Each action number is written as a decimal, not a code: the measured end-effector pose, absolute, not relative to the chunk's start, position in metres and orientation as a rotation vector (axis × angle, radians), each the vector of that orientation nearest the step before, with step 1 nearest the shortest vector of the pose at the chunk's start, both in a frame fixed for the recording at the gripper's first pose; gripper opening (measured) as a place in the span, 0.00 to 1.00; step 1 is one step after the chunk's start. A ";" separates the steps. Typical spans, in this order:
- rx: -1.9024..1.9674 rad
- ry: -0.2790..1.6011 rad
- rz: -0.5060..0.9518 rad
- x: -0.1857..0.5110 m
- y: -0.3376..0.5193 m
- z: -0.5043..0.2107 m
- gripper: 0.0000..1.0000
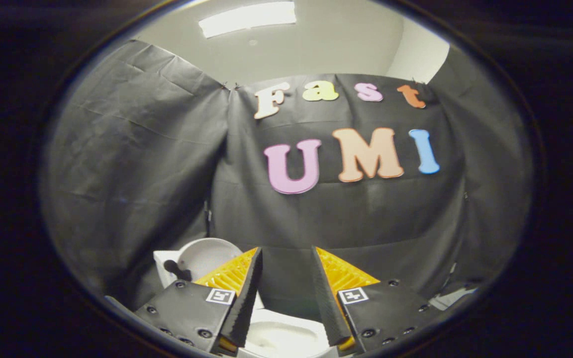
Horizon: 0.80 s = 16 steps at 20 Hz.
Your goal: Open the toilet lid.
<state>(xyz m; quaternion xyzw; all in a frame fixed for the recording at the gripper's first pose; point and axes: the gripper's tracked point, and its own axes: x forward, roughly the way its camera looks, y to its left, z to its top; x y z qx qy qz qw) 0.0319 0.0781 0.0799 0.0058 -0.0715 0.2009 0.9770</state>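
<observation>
1. White plastic: the toilet lid (206,256) stands raised, near upright, beyond my left finger and partly hidden by it. A dark shape crosses its lower left; I cannot tell what that is.
2. I judge the lid already open: it leans back against the white tank (163,263) behind it, a rest position that needs no holding.
3. Below and between the fingers I see the white toilet seat (286,335) and bowl opening, uncovered.
4. The gripper (286,258) is open to a moderate gap and has hold of nothing; black cloth shows between the fingertips. The fingers point above the bowl, apart from the lid, so no contact exists.
5. I read this pose as a clearance position: fingers off the lid leave it free to rest on the tank.
6. Black cloth walls (132,164) enclose the toilet on all visible sides; a ceiling light panel (247,18) sits above.
7. Writing: each finger mount carries a square black-and-white marker tag (220,296); no brand name or legible label on the toilet.
</observation>
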 end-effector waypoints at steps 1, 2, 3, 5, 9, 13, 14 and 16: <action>-0.003 -0.141 0.384 0.031 0.059 0.080 0.61; -0.014 -0.138 0.365 0.032 0.042 0.080 0.61; -0.025 -0.136 0.353 0.034 0.026 0.079 0.61; -0.035 -0.124 0.346 0.038 0.000 0.074 0.61; 0.013 -0.074 0.376 0.046 -0.036 0.050 0.61; 0.034 -0.001 0.387 0.052 -0.066 0.021 0.61; 0.037 0.018 0.388 0.052 -0.073 0.015 0.61; 0.036 0.057 0.387 0.049 -0.084 0.000 0.61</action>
